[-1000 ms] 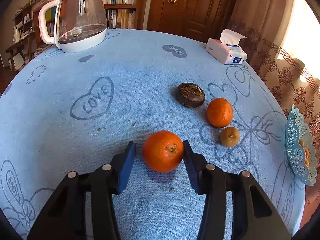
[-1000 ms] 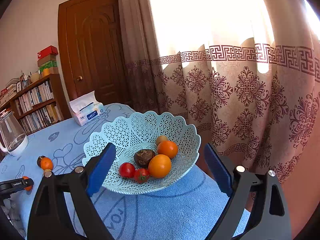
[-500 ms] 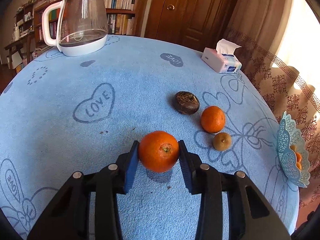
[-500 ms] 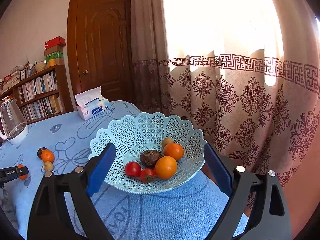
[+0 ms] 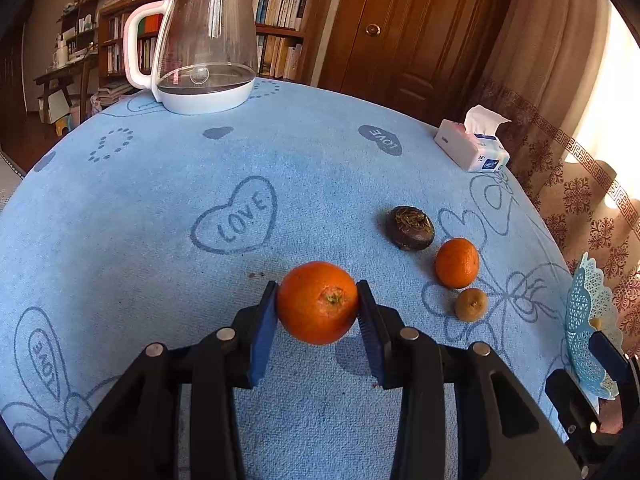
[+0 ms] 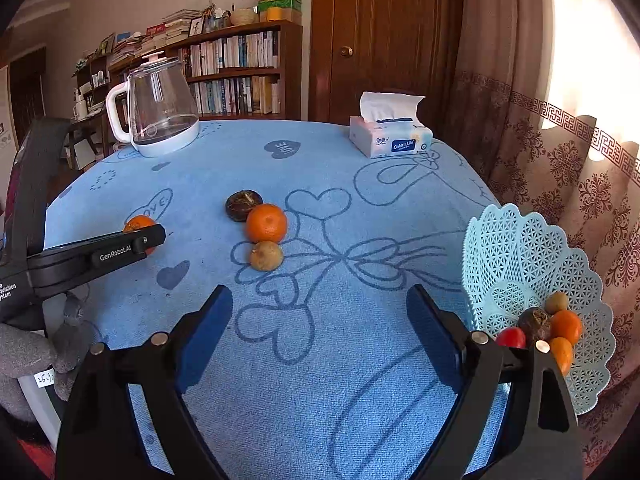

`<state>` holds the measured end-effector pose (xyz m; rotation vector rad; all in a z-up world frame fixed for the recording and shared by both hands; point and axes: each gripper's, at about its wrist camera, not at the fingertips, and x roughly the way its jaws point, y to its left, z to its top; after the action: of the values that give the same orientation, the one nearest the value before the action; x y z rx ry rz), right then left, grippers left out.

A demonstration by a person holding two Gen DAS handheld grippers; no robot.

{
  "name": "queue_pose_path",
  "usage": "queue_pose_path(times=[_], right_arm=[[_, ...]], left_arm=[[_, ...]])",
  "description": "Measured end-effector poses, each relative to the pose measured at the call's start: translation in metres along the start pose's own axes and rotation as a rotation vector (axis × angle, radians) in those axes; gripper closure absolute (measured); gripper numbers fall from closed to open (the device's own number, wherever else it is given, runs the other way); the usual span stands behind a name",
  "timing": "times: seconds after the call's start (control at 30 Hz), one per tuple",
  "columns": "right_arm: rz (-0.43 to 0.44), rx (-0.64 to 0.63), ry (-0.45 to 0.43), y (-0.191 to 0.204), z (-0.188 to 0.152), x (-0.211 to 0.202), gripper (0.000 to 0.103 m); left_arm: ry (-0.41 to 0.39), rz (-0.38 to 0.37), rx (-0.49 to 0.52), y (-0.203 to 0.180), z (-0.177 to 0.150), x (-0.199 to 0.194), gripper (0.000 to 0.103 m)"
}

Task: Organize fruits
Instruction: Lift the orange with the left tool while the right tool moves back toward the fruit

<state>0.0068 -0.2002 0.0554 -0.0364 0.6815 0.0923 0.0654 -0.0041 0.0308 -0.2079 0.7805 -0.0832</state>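
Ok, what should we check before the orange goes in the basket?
1. Grip: left gripper is shut on the big orange, pads on both sides: ok.
2. Orange lifted off the blue tablecloth, shadow beneath it: ok.
3. Basket has bare space above the fruit in it: ok.
4. Path: small orange, brownish fruit and dark fruit lie between orange and basket: not ok if carried low.
5. Right gripper open, holding nothing, close beside the basket: cannot tell if it blocks.

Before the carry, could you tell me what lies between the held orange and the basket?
In the right wrist view, a smaller orange and brownish fruit sit between orange and basket.
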Motion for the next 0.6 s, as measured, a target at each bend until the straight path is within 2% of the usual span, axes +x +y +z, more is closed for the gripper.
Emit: queue_pose_path(times=[0.07,0.17,0.23,0.33,0.6], right_arm=[[0.028,0.011,0.023,0.002,0.007,0.013,0.015],[0.064,0.025,0.071,0.005,0.016,0.034,0.024],[0.084,0.035,0.096,0.007,0.022,0.049,0.024],[0.110,0.050,0.127,0.008,0.032,0.069,0.031],[0.159,0.105,0.182,0.010,0.056,0.111,0.041]], left_arm=[[0.002,0.000,-0.008,0.001,0.000,0.001,0.064],[0.007,0.000,-0.023,0.004,0.001,0.002,0.064],[0.010,0.001,-0.034,0.005,0.001,0.002,0.064],[0.009,-0.005,-0.040,0.006,0.001,0.001,0.064],[0.016,-0.008,-0.047,0.006,0.000,0.003,0.064]])
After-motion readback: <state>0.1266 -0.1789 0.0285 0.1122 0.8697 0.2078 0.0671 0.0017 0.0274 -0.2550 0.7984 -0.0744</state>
